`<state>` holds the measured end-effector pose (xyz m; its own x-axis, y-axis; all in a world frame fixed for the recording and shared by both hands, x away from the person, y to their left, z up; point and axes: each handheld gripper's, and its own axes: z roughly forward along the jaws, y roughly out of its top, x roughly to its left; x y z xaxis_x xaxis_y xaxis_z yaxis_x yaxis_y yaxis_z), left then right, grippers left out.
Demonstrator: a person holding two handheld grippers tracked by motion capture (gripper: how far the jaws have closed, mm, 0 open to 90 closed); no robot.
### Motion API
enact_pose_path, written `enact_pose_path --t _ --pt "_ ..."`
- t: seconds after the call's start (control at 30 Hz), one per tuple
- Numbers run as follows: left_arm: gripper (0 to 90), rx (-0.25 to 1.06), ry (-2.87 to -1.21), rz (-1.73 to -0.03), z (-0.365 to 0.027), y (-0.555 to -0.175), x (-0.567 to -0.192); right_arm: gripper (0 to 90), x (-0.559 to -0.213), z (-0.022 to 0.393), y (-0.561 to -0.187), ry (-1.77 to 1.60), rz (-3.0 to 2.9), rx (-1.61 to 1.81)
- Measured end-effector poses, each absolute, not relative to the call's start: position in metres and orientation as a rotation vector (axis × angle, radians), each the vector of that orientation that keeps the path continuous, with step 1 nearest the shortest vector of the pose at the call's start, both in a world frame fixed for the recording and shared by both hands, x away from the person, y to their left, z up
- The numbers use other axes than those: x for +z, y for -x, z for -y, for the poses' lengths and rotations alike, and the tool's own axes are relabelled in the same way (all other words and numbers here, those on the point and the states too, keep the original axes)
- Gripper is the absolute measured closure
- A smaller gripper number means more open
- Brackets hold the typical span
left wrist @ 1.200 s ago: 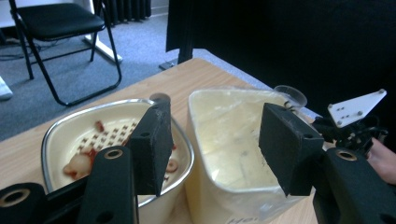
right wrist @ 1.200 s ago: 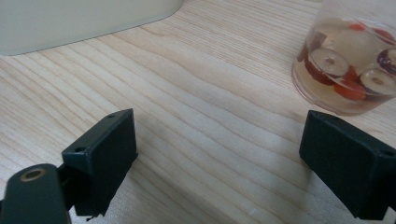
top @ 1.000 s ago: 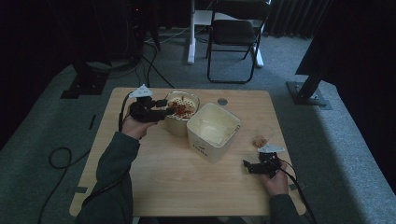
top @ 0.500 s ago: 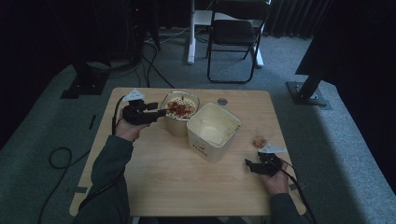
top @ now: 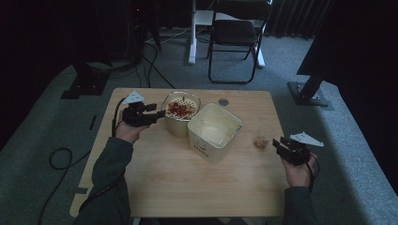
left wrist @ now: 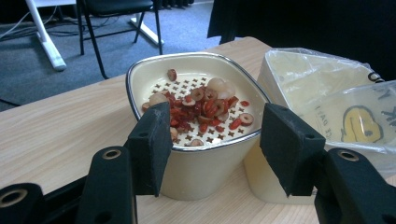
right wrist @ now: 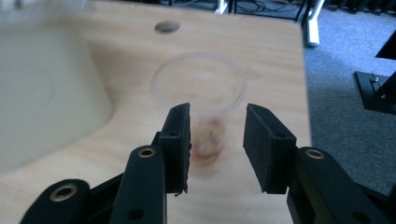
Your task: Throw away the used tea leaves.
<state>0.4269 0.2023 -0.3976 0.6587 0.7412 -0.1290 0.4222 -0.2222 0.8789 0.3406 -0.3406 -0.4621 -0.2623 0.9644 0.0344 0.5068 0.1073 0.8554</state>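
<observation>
While nothing is gripped yet, we judge the work barely begun. On the table (top: 155,187) the lined bin (top: 213,131) stands touching the strainer bowl (left wrist: 196,140), which holds red slices on its perforated insert, none of them moved out as far as we can see. Our left gripper (left wrist: 212,140) spreads its jaws wide on either side of the bowl's near rim, not touching it. Our right gripper (right wrist: 215,140) sits half open just short of the clear cup (right wrist: 201,100), whose bottom holds a few reddish bits. Closing on bowl and cup is all still ahead.
</observation>
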Motion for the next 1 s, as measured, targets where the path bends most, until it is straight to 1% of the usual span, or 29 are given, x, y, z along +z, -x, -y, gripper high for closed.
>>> enact_pose_path --t 0.13,0.27,0.33,0.4,0.5,0.73,0.93,1.0 --pt "44.0 0.389 -1.861 -0.924 -0.201 -0.427 -0.401 62.2 -0.458 0.340 -0.366 -1.464 -1.842 1.032" --pt "44.0 0.391 -1.861 -0.923 -0.201 -0.427 -0.402 63.3 -0.466 0.337 -0.394 -1.538 -1.872 0.980" --pt "44.1 0.391 -1.859 -0.922 -0.202 -0.427 -0.402 67.8 -0.472 0.336 -0.404 -1.576 -1.892 0.958" --pt "44.1 0.389 -1.857 -0.922 -0.203 -0.427 -0.403 80.4 -0.475 0.335 -0.410 -1.604 -1.906 0.948" --pt "44.1 0.385 -1.860 -0.923 -0.202 -0.427 -0.405 83.7 -0.471 0.332 -0.413 -1.620 -1.905 0.980" --pt "44.1 0.388 -1.879 -0.896 -0.190 -0.429 -0.405 85.1 -0.438 0.315 -0.419 -1.561 -1.873 1.001" --pt "43.2 0.426 -1.903 -0.855 -0.174 -0.430 -0.402 85.3 -0.398 0.298 -0.427 -1.477 -1.869 1.046" --pt "41.2 0.425 -1.900 -0.840 -0.170 -0.431 -0.401 85.4 -0.382 0.290 -0.431 -1.436 -1.879 1.046"
